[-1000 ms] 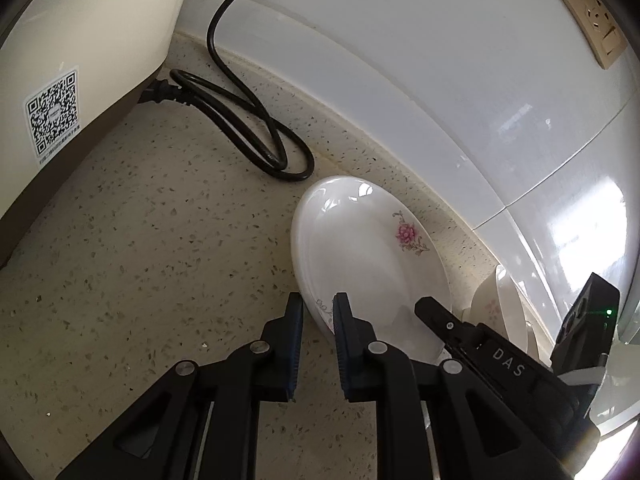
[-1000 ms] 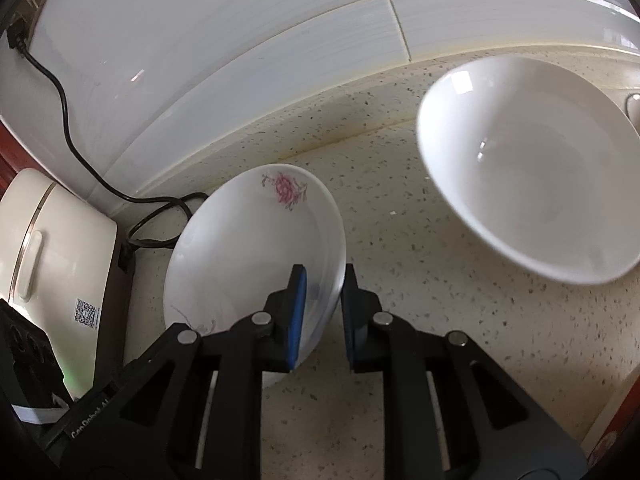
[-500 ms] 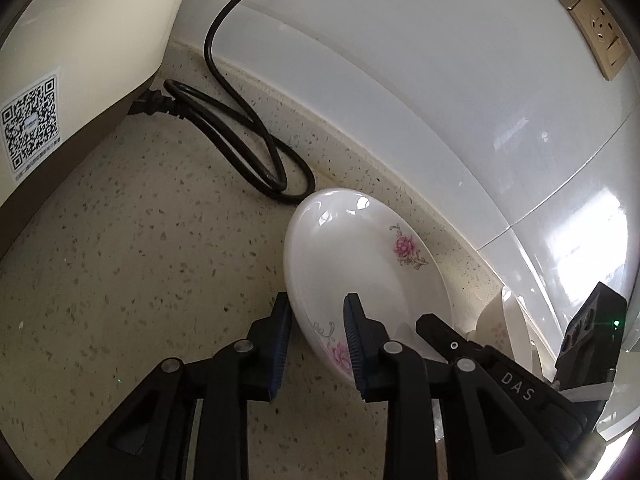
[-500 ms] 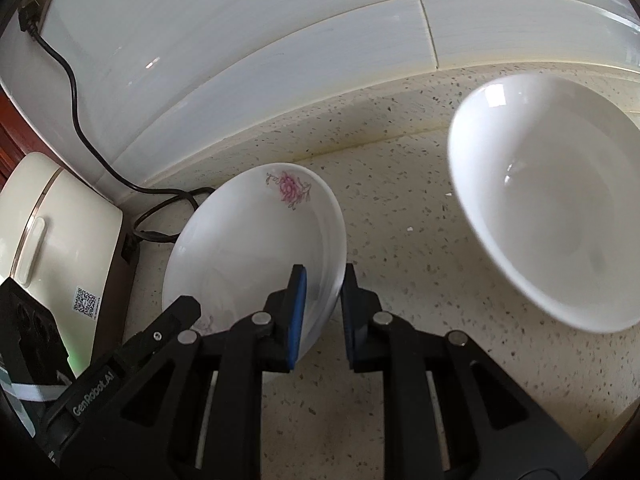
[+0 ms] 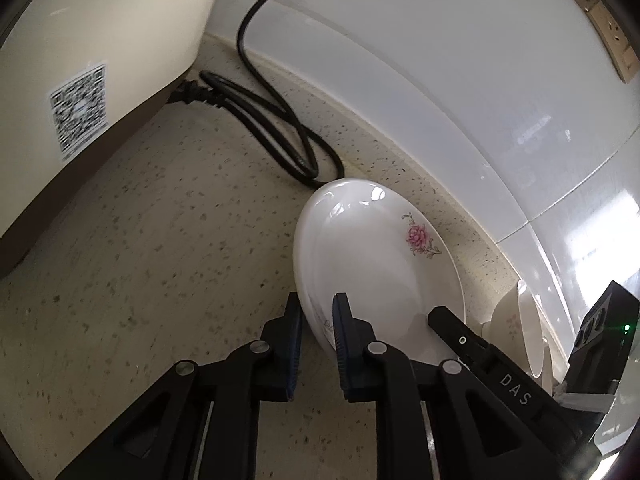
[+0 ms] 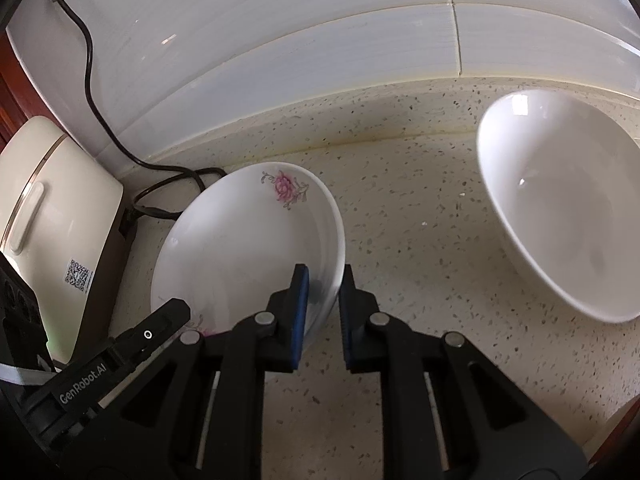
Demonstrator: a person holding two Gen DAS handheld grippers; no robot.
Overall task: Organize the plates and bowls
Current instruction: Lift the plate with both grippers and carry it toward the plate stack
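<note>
Right wrist view: the right gripper pinches the rim of the flower plate on the counter. The left gripper, jaws just closing, pinches the other rim. Next, I think, both lift together toward the white bowl.

Daylight from the right glares off the wall tiles and glints on the plate and bowl. Both fisheye views bend straight lines strongly, with dark corners. The QR label looks slightly soft; shadows stay faint.
</note>
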